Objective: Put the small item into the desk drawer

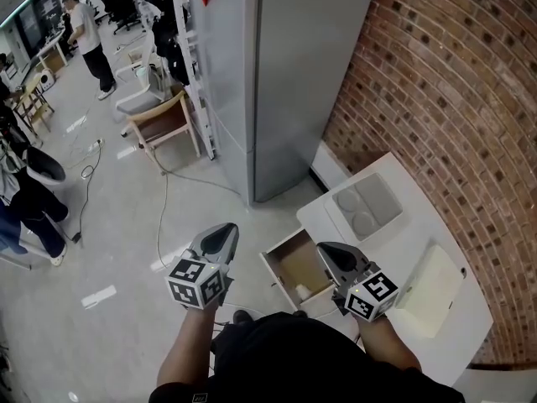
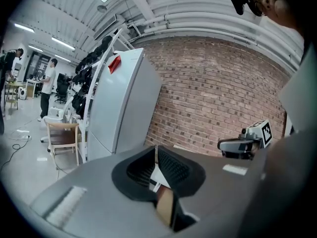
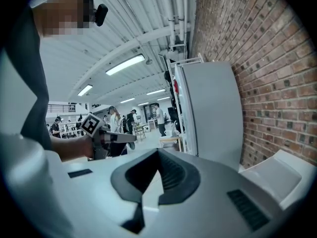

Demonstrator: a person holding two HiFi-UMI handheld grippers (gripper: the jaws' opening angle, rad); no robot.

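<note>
The desk drawer stands pulled out from the white desk, and its brown inside shows. A small white item lies in the drawer's near corner. My left gripper hangs left of the drawer over the floor, shut and holding nothing. My right gripper hovers over the drawer's right edge, also shut and holding nothing. In the left gripper view the ribbed pads meet at the tip, with a sliver of brown drawer below them. The right gripper view shows its pads closed together.
A tall grey fridge stands beyond the drawer, against a brick wall on the right. On the desk sit a grey tray with two round hollows and a cream board. A wooden chair and people stand at the far left.
</note>
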